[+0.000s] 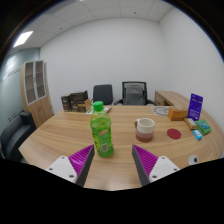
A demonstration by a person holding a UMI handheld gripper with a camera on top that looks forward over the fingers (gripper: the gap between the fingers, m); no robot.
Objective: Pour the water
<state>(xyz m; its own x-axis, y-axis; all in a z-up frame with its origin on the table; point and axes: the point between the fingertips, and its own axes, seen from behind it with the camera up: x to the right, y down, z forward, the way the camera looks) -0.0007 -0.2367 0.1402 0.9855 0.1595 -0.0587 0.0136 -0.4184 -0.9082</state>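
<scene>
A green plastic bottle with a yellow-green label and green cap stands upright on the wooden table, just ahead of my fingers and nearer the left one. A white mug stands to its right, a bit farther back. My gripper is open, its purple pads spread wide with only bare tabletop between them. Nothing is held.
A red round coaster lies right of the mug. Boxes and packets sit at the table's right end, with a purple sign and a wooden box. Office chairs stand behind the table; a cabinet is at left.
</scene>
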